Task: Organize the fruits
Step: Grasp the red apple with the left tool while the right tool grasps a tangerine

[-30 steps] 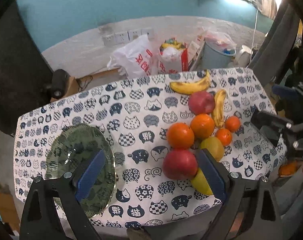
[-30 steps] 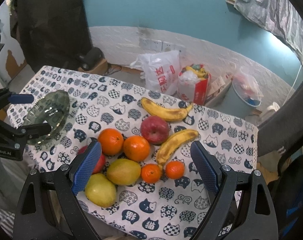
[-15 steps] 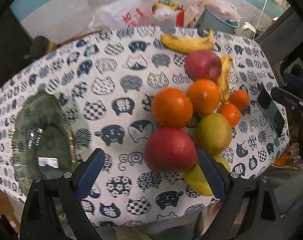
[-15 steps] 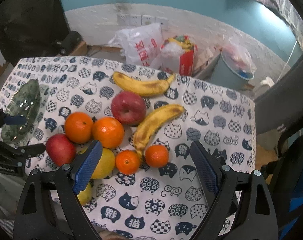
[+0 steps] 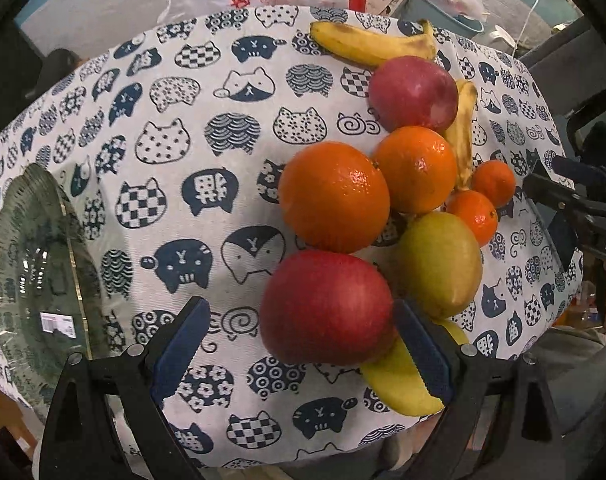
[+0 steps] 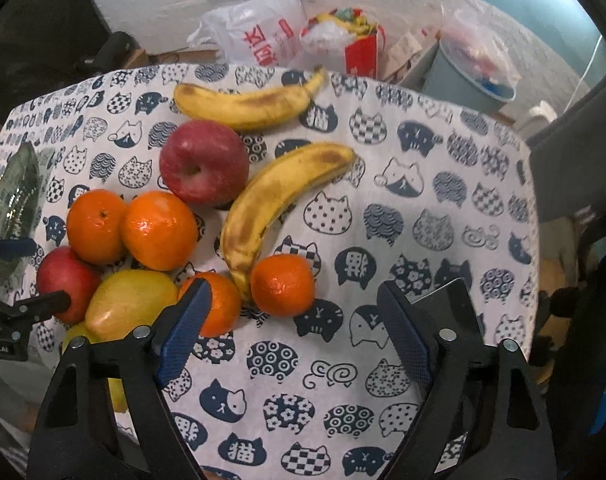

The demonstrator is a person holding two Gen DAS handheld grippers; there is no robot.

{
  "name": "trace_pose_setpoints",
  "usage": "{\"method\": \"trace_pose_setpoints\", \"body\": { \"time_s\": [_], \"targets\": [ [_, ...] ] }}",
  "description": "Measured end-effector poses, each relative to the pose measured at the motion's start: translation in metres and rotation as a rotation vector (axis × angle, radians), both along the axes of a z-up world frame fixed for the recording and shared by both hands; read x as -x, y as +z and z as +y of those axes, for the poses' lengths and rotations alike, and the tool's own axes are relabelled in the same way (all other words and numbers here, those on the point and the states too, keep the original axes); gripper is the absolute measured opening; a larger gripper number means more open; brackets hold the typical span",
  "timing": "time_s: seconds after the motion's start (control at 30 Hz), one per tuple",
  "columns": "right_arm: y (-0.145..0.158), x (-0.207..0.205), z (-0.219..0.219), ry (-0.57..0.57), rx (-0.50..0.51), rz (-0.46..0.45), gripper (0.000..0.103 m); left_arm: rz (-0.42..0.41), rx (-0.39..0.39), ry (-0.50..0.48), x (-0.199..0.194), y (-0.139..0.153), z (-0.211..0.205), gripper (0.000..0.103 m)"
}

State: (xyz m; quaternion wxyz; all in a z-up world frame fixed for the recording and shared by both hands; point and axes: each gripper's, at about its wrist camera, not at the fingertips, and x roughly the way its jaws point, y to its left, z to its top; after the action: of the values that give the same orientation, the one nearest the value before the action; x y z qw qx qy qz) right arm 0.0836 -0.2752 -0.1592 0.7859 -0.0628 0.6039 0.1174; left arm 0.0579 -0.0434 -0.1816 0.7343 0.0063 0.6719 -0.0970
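In the left wrist view, the left hand-held gripper (image 5: 299, 344) stands with its jaws wide apart and grasps nothing. The near red apple (image 5: 327, 306) lies between them, in the lower middle of the frame. The right blue pad (image 5: 421, 354) is almost at the apple's side; the left pad (image 5: 181, 348) is well apart from it. So the apple sits off-centre, toward the right jaw, and I judge the closing should be preceded by a small shift to the right of the frame. A yellow fruit (image 5: 403, 384) lies just behind the right pad and could be pinched together with the apple.

In the right wrist view, the right hand-held gripper (image 6: 293, 336) is released, but its jaws are closing — no fruit is between them, only the desk (image 6: 423, 184) with its cat-pattern cloth. The small tangerine (image 6: 282, 285) lies just above the gap, in the middle of the frame, and a second tangerine (image 6: 223, 304) is partly behind the left pad (image 6: 181, 334).

The glass plate (image 5: 35, 264) lies at the left edge of the left view, clearly on the left gripper's side. The left hand is the nearer one to it — the apple probably goes there.
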Motion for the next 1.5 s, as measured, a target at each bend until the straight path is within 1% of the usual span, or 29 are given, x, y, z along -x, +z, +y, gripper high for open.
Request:
{"method": "trace_pose_setpoints", "body": {
  "time_s": [0.1,0.17,0.27,0.33,0.4,0.43,0.5,0.57,0.6,0.67,0.7,0.77,0.97,1.1,1.2,1.3,1.37,1.5],
  "targets": [
    [-0.009,-0.004,-0.003,-0.011,-0.009,0.023,0.084,0.027,0.006,-0.008,0.0,-0.009,-0.005,0.095],
    [-0.015,-0.006,-0.005,-0.017,-0.013,0.036,0.082,0.04,-0.002,-0.023,0.0,-0.015,-0.01,0.095],
    [-0.023,-0.009,-0.007,-0.022,-0.016,0.058,0.08,0.037,-0.001,-0.037,-0.004,-0.023,-0.016,0.094],
    [-0.029,-0.011,-0.008,-0.023,-0.019,0.071,0.079,0.047,0.026,-0.039,-0.007,-0.028,-0.018,0.09],
    [-0.036,-0.013,-0.009,-0.025,-0.023,0.091,0.076,0.052,0.058,-0.035,-0.008,-0.034,-0.022,0.081],
    [-0.038,-0.014,-0.009,-0.025,-0.024,0.096,0.075,0.053,0.071,-0.035,-0.008,-0.036,-0.025,0.078],
    [-0.047,-0.016,-0.009,-0.027,-0.031,0.121,0.071,0.053,0.074,-0.041,-0.01,-0.038,-0.029,0.078],
    [-0.055,-0.019,-0.01,-0.029,-0.046,0.142,0.066,0.05,0.076,-0.041,-0.008,-0.039,-0.028,0.078],
    [-0.059,-0.02,-0.011,-0.031,-0.055,0.154,0.065,0.046,0.077,-0.042,-0.007,-0.04,-0.027,0.078],
    [-0.064,-0.022,-0.011,-0.031,-0.065,0.161,0.059,0.042,0.08,-0.045,-0.006,-0.036,-0.025,0.078],
    [-0.066,-0.023,-0.011,-0.027,-0.073,0.163,0.053,0.04,0.08,-0.048,-0.007,-0.037,-0.026,0.078],
    [-0.069,-0.025,-0.01,-0.016,-0.085,0.157,0.044,0.036,0.082,-0.05,-0.001,-0.03,-0.02,0.078],
    [-0.074,-0.026,0.001,0.015,-0.049,0.125,0.044,0.0,0.024,-0.07,0.005,-0.022,-0.016,0.078],
    [-0.07,-0.023,0.008,0.02,-0.025,0.103,0.044,-0.018,0.018,-0.049,0.006,-0.016,-0.006,0.078],
    [-0.057,-0.016,0.007,0.014,-0.02,0.079,0.044,-0.045,0.01,-0.048,0.007,-0.007,-0.001,0.078],
    [-0.041,-0.009,0.012,0.024,-0.013,0.038,0.044,-0.073,0.001,-0.052,0.009,0.002,0.002,0.078],
    [-0.023,0.0,0.015,0.031,-0.017,0.013,0.044,-0.091,-0.005,-0.054,0.01,0.008,0.004,0.078],
    [0.005,0.01,0.027,0.05,-0.05,-0.044,0.044,-0.132,-0.007,-0.046,0.015,0.025,0.016,0.078]
  ]
}}
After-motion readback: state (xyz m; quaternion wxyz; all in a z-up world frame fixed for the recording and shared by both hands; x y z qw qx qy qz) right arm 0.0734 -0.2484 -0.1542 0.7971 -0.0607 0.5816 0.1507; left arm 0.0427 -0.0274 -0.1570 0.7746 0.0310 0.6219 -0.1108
